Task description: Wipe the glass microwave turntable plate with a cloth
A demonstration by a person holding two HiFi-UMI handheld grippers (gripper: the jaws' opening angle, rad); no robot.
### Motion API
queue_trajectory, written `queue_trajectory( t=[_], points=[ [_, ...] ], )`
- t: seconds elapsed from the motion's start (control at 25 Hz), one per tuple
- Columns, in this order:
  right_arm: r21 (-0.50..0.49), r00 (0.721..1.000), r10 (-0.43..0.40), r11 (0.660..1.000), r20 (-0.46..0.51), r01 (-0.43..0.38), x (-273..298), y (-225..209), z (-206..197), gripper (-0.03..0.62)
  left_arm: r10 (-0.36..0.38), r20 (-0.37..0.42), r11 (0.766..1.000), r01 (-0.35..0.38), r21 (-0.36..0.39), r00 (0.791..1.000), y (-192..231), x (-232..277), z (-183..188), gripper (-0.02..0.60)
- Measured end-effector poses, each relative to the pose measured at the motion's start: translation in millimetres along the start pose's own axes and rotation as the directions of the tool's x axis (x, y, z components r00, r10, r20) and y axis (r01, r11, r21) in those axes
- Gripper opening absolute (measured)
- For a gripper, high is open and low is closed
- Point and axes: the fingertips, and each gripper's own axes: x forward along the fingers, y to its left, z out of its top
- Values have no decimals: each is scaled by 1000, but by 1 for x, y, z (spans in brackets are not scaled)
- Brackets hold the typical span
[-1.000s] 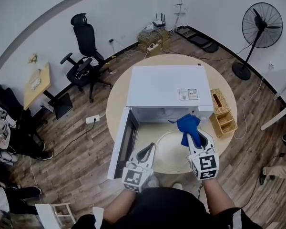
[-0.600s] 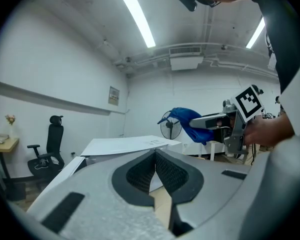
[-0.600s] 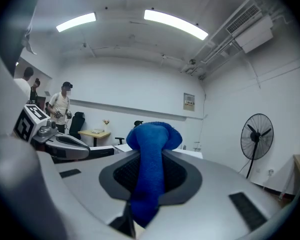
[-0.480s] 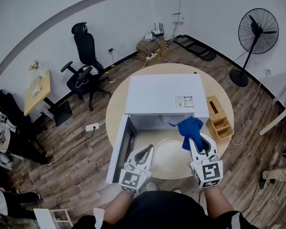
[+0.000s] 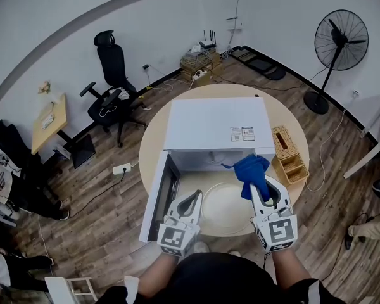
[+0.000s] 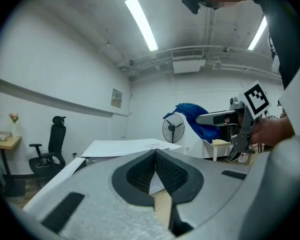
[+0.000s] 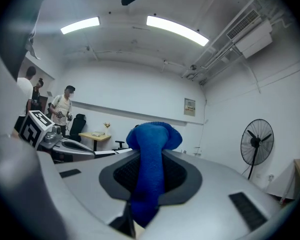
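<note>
The glass turntable plate (image 5: 225, 208) lies flat on the round table (image 5: 153, 138), in front of the white microwave (image 5: 215, 126). My right gripper (image 5: 259, 186) hangs over the plate's right edge, shut on a blue cloth (image 5: 251, 169) that bunches above its jaw tips. In the right gripper view the cloth (image 7: 152, 159) runs down between the jaws. My left gripper (image 5: 192, 201) sits at the plate's left edge, shut and holding nothing. The left gripper view looks up past its closed jaws to the cloth (image 6: 196, 119) in the right gripper (image 6: 225, 118).
The microwave door (image 5: 158, 196) stands open to the left, close to my left gripper. A wicker box (image 5: 284, 144) and a wooden tray (image 5: 297, 166) sit on the table's right side. A standing fan (image 5: 339, 40) and an office chair (image 5: 114, 62) stand on the floor beyond.
Both grippers hold almost the same places over the plate; the head view has shifted slightly. The cloth stays clamped in the right gripper.
</note>
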Motion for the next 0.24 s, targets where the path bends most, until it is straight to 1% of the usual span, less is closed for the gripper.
queue_trajectory(
  t=[0.24],
  points=[
    [-28, 999, 27, 999, 32, -26, -8, 1, 15, 75, -2, -1, 1000, 2, -2, 1000, -5, 6, -2, 6]
  ],
)
